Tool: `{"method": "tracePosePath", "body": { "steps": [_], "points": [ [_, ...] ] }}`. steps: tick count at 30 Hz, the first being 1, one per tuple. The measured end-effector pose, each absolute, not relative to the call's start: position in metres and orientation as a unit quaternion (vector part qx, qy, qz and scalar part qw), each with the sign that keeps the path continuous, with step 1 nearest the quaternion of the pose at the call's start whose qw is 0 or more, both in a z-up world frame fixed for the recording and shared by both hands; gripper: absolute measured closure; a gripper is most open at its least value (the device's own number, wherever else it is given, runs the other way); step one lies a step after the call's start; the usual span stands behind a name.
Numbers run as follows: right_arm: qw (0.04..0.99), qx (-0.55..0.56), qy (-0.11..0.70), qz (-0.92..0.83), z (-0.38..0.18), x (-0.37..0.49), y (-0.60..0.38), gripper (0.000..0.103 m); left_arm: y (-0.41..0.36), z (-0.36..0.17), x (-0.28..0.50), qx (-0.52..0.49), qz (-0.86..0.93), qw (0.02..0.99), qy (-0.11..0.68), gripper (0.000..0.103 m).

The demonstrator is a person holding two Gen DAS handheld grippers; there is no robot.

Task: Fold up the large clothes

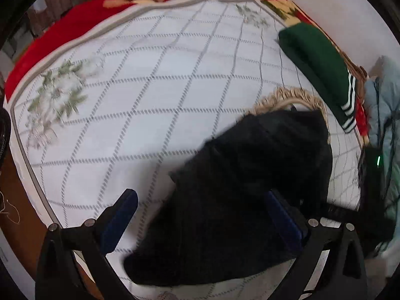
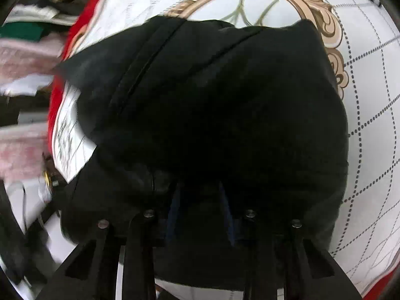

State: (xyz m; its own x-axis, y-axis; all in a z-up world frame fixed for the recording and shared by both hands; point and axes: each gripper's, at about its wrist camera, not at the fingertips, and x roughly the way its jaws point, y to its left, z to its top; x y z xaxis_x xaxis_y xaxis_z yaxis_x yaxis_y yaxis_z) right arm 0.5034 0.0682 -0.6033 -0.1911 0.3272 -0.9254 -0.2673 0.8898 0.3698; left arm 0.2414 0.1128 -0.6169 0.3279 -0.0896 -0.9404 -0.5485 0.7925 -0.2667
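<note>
Black garment (image 1: pixel 245 195) lies bunched on the quilted bedspread (image 1: pixel 140 105); right gripper (image 2: pixel 200 200) jaws clamp its edge for folding, left gripper (image 1: pixel 200 215) jaws stand apart astride it.

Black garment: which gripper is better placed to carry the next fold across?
Probably right. The right gripper sits buried in the black garment, its fingers close together on the cloth. The left gripper is wide open, the cloth lying loose between its fingers.
</note>
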Motion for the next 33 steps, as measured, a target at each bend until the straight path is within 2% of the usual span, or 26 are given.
{"method": "tracePosePath", "body": {
  "steps": [1,2,6,9,10,14,18,21,22,23,24,25,28,33],
  "points": [
    [0.623,0.016,0.746,0.236,-0.597,0.506,0.073,0.059,0.109,-0.615,0.243,-0.283,0.146,0.765,0.560,0.000],
    [0.612,0.019,0.752,0.243,-0.587,0.507,0.074,0.058,0.106,-0.611,0.245,-0.279,0.144,0.767,0.559,0.000],
    [0.634,0.073,0.721,0.271,-0.541,0.515,0.066,0.058,0.099,-0.596,0.268,-0.253,0.140,0.782,0.553,0.000],
    [0.662,0.090,0.699,0.255,-0.537,0.537,0.048,0.058,0.101,-0.599,0.291,-0.239,0.143,0.786,0.552,0.000],
    [0.664,0.089,0.701,0.246,-0.544,0.543,0.053,0.059,0.103,-0.601,0.295,-0.237,0.145,0.787,0.551,0.000],
    [0.656,0.073,0.724,0.202,-0.583,0.564,0.063,0.078,0.111,-0.604,0.317,-0.223,0.164,0.792,0.545,0.000],
    [0.643,0.052,0.736,0.204,-0.576,0.573,0.073,0.079,0.112,-0.611,0.330,-0.206,0.171,0.791,0.550,0.000],
    [0.621,0.083,0.742,0.241,-0.551,0.585,0.064,0.071,0.111,-0.632,0.336,-0.195,0.178,0.778,0.570,0.000],
    [0.616,0.103,0.737,0.259,-0.544,0.585,0.058,0.056,0.111,-0.638,0.335,-0.194,0.179,0.776,0.573,0.000],
    [0.621,0.116,0.728,0.268,-0.534,0.583,0.044,0.033,0.111,-0.648,0.334,-0.192,0.183,0.771,0.579,0.000],
    [0.635,0.114,0.717,0.263,-0.525,0.579,0.025,0.023,0.111,-0.658,0.331,-0.189,0.188,0.765,0.586,0.000],
    [0.648,0.105,0.710,0.254,-0.521,0.576,0.007,0.019,0.112,-0.666,0.327,-0.191,0.189,0.762,0.590,0.000],
    [0.632,0.105,0.725,0.252,-0.546,0.565,-0.033,0.019,0.118,-0.680,0.313,-0.223,0.187,0.758,0.584,0.000],
    [0.531,0.227,0.743,0.339,-0.630,0.545,-0.043,0.019,0.126,-0.687,0.304,-0.262,0.174,0.756,0.574,0.000]
  ]
}}
